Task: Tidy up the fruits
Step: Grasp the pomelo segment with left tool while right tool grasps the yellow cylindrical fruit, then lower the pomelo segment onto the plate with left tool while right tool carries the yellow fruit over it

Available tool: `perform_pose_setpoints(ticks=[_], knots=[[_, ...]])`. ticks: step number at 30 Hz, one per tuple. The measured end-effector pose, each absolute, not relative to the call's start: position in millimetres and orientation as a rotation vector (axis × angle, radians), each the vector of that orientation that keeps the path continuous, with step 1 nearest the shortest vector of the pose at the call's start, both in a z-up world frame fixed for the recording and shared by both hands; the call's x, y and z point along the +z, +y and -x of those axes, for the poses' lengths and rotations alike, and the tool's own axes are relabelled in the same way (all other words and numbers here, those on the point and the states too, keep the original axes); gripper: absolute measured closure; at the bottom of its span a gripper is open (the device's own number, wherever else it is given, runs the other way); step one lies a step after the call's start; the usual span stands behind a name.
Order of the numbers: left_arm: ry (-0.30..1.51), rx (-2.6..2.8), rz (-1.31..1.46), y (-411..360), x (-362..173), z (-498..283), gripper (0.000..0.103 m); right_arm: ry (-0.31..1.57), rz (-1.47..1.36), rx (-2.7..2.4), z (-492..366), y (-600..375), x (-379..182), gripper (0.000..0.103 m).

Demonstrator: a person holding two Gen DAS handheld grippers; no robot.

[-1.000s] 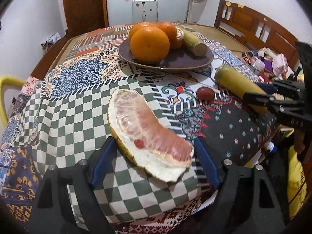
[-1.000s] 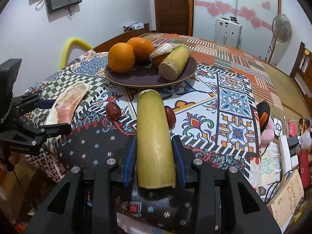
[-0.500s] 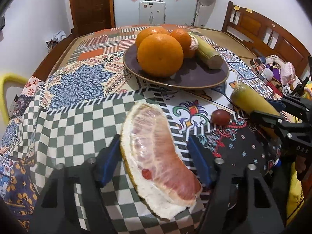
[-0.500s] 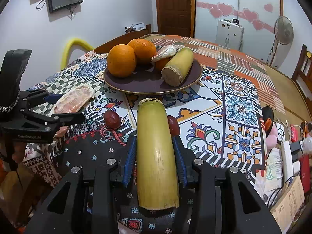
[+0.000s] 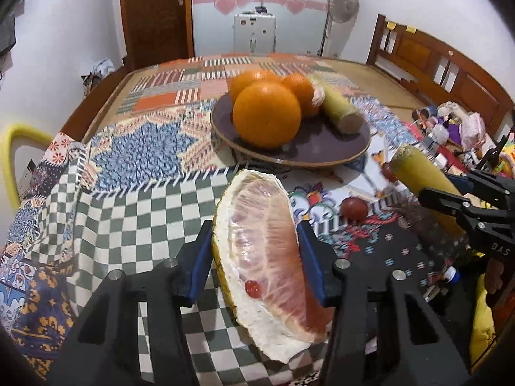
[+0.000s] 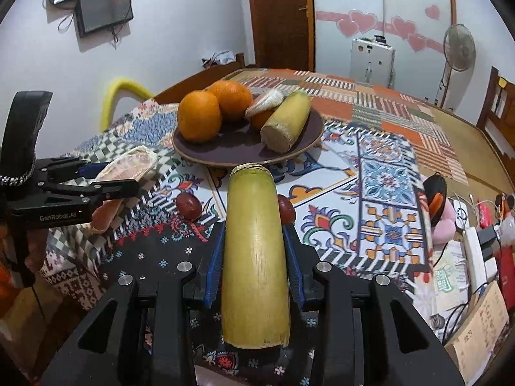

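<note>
- Patchwork cloth (image 5: 135,206) in checks, stars and floral squares covers the dining table in both views, with a white wall, a wooden door and pink heart stickers behind it.
- Nearest in the left wrist view, the left gripper (image 5: 256,241) has just been closing its jaws around a pomelo wedge (image 5: 267,257); the blue pads (image 5: 199,257) sit against both sides of the wedge, pink flesh facing up and white pith along the edge.
- The wedge lies over the green and white checks, its far tip pointing toward the plate; whether it is lifted clear of the cloth cannot be told.
- Nearest in the right wrist view, the right gripper (image 6: 256,251) is clamped narrowly on a sugarcane piece (image 6: 254,257), its blue pads pressing both flanks of the yellow-green stalk, which points away toward the plate.
- Two red dates (image 6: 189,205) lie on the cloth, one on each side of the held stalk, the right one partly hidden behind it.
- Farther on, a dark brown plate (image 6: 225,156) holds oranges (image 6: 199,120), a second sugarcane piece (image 6: 286,122) and a pale peeled segment (image 6: 265,101) resting on top.
- Off to the right edge of the table sit cluttered small items (image 6: 466,241), too jumbled to name.
- Against the back wall stand a white appliance (image 6: 371,61) and a pedestal fan (image 6: 458,48).
</note>
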State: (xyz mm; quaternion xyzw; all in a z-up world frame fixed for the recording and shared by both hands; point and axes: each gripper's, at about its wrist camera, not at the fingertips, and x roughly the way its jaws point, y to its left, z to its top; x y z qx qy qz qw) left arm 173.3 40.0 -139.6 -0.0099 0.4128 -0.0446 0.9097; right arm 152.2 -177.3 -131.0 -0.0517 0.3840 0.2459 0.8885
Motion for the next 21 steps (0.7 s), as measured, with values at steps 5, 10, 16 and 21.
perform_pose_setpoints(ticks=[5, 10, 16, 21], knots=[[0.776, -0.092, 0.017, 34, -113, -166, 0.052, 0.743, 0.076, 0.498, -149, -186, -110, 0.070], [0.717, -0.101, 0.017, 28, -93, -168, 0.052, 0.698, 0.064, 0.485, -153, -188, -95, 0.070], [0.678, -0.119, 0.016, 23, -79, -181, 0.052, 0.665, 0.058, 0.477, -167, -184, -86, 0.070], [0.661, -0.140, 0.011, 14, -74, -199, 0.052, 0.652, 0.060, 0.478, -182, -181, -84, 0.071]])
